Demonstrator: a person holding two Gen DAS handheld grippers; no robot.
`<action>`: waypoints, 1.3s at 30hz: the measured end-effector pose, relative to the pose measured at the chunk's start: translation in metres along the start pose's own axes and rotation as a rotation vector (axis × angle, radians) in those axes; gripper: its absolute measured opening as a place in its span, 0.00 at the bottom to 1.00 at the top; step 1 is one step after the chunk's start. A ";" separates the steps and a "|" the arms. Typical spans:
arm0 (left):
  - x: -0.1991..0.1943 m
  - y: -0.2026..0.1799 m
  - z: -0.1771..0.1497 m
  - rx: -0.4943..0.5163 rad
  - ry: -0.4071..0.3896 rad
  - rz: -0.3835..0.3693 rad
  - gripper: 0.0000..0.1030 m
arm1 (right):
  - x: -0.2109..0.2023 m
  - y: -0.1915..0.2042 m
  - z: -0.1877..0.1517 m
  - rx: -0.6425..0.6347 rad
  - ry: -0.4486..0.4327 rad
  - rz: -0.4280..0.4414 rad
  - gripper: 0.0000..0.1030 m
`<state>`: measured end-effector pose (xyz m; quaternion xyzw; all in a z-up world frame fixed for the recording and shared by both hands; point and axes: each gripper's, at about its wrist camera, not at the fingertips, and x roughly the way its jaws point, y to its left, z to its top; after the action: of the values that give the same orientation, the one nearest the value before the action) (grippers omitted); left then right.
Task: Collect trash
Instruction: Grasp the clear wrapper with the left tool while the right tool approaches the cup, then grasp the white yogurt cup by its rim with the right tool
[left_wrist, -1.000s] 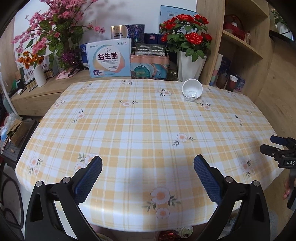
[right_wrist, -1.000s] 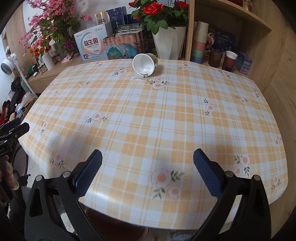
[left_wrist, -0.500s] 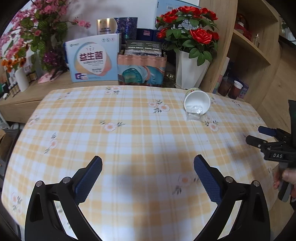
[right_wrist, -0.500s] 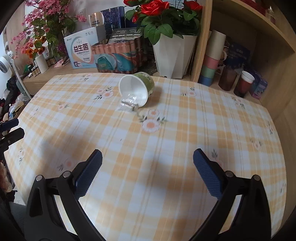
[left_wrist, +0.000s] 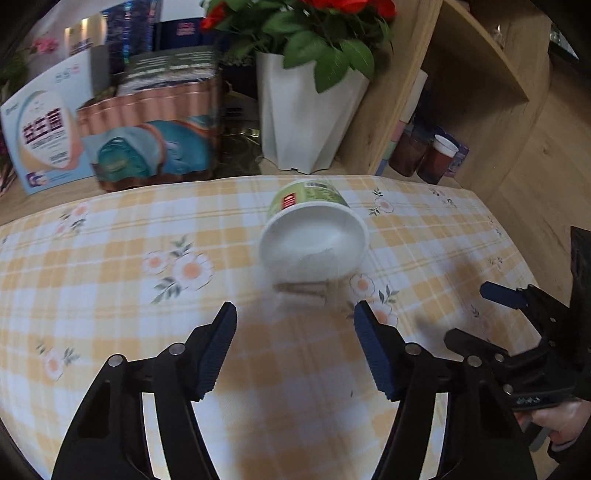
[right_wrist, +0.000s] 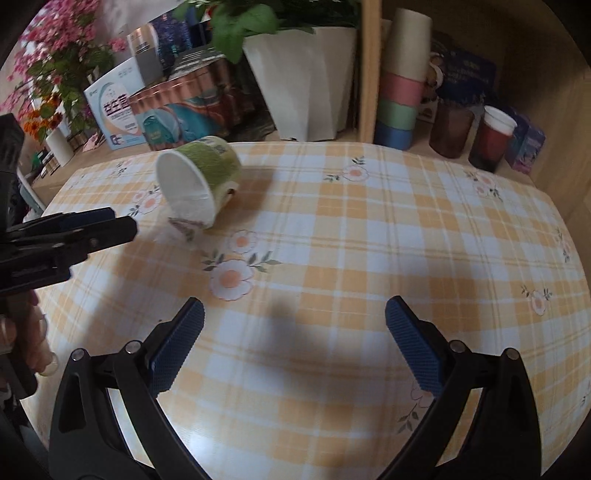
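- Left tongs (left_wrist: 293, 323): angled down at bench, jaws apart, just been narrowing, nothing between pads.
- Right tongs (right_wrist: 293, 325): angled down, jaws wide apart, empty.
- Paper cup (left_wrist: 314, 236): on its side on checked bench (left_wrist: 110, 277), mouth facing left tongs, just beyond them; clear wrapper (left_wrist: 301, 290) at its rim.

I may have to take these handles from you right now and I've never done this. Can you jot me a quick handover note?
Left tongs: nothing held, jaws have just been narrowing, aimed at the tipped-over green cup.
Right tongs: wide open, nothing held, off to the cup's right.
The cup lies on its side on the checked tablecloth, a clear wrapper at its mouth.
Done: nothing collected yet.
Left: pick up cup and wrapper.
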<state>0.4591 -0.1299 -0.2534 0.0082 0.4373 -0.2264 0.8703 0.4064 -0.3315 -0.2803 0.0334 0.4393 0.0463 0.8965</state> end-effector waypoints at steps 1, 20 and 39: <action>0.008 -0.002 0.003 0.008 0.005 0.005 0.63 | 0.001 -0.005 0.000 0.013 0.000 0.000 0.94; 0.020 0.007 -0.014 0.071 0.130 -0.100 0.38 | 0.008 0.015 0.035 -0.107 -0.067 0.085 0.94; -0.071 0.109 -0.046 -0.067 -0.017 0.001 0.38 | 0.069 0.077 0.104 0.263 -0.071 -0.054 0.94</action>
<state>0.4317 0.0054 -0.2472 -0.0227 0.4373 -0.2115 0.8738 0.5270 -0.2492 -0.2633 0.1403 0.4105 -0.0369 0.9002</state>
